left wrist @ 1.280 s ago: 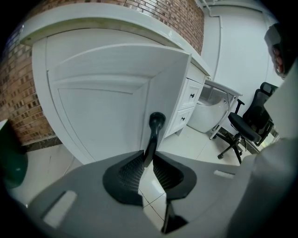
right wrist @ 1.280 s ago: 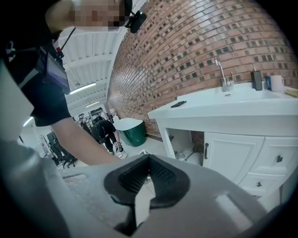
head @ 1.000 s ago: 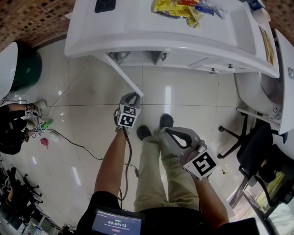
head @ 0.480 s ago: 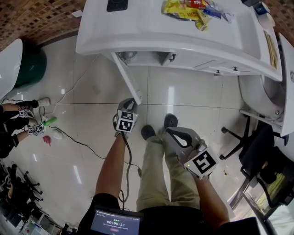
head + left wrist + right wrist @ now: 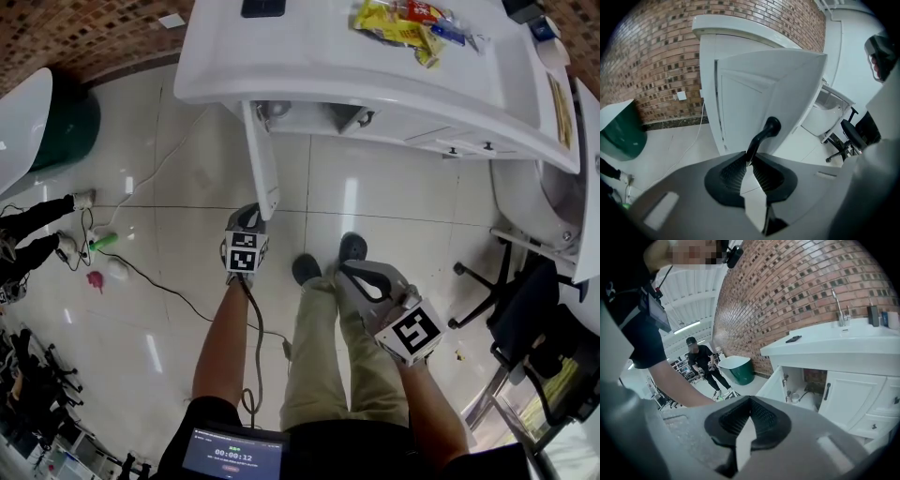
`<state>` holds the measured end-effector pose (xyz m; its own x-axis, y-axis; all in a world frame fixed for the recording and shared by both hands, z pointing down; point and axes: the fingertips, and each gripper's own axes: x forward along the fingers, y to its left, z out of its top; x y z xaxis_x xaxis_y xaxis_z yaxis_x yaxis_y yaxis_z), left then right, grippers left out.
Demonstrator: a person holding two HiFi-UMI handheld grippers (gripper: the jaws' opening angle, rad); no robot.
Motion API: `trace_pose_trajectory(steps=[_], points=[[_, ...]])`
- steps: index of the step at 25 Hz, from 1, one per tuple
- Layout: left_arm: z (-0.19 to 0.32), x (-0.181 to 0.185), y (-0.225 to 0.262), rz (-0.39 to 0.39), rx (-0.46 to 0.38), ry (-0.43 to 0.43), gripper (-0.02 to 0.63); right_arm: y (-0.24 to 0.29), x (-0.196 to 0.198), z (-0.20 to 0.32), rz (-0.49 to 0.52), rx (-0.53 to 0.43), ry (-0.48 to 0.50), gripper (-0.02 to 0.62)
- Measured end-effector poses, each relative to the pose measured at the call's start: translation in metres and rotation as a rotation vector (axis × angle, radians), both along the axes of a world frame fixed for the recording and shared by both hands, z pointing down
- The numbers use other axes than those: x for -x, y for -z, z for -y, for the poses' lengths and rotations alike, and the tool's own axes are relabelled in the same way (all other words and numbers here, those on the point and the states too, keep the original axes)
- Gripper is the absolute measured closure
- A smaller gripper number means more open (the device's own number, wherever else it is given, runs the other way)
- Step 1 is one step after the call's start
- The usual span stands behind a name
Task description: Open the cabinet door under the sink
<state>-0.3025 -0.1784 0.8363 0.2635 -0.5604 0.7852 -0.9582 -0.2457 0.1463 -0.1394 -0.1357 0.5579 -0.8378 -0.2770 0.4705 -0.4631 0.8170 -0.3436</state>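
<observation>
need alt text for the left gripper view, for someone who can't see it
The left tool grips the black handle of a white cabinet door that stands swung open, its jaws having just closed further on the handle. Behind are a brick wall and, at left, a green tub.

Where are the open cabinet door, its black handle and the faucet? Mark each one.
open cabinet door (image 5: 754, 84), left gripper view, middle of its white panel.
black handle (image 5: 758, 140), left gripper view, its bent stem.
faucet (image 5: 839, 310), right gripper view, its upright stem.
</observation>
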Motion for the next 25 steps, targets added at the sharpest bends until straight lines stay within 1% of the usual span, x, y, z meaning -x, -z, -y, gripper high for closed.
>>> trace_pose_trajectory(steps=[2, 4, 8, 13, 19, 22, 25], points=[[-0.002, 0.016, 0.001, 0.004, -0.001, 0.036, 0.552, 0.001, 0.005, -0.002, 0.005, 0.002, 0.006, 0.603], [-0.003, 0.029, 0.002, 0.012, 0.001, 0.046, 0.556, 0.000, 0.009, -0.004, 0.005, 0.003, 0.009, 0.603], [-0.005, 0.047, 0.001, 0.037, 0.007, 0.015, 0.560, -0.001, 0.016, -0.009, -0.007, 0.012, 0.014, 0.603], [-0.004, 0.069, 0.000, 0.054, 0.005, 0.001, 0.566, 0.001, 0.025, -0.014, -0.013, 0.004, 0.027, 0.603], [-0.004, 0.080, 0.001, 0.049, 0.019, -0.015, 0.566, 0.005, 0.029, -0.021, -0.029, -0.010, 0.033, 0.603], [-0.004, 0.081, 0.000, 0.068, 0.017, -0.016, 0.565, 0.009, 0.032, -0.026, -0.019, -0.019, 0.039, 0.603], [-0.006, 0.080, -0.002, 0.093, 0.024, -0.011, 0.561, 0.007, 0.026, -0.035, -0.032, -0.019, 0.035, 0.603]])
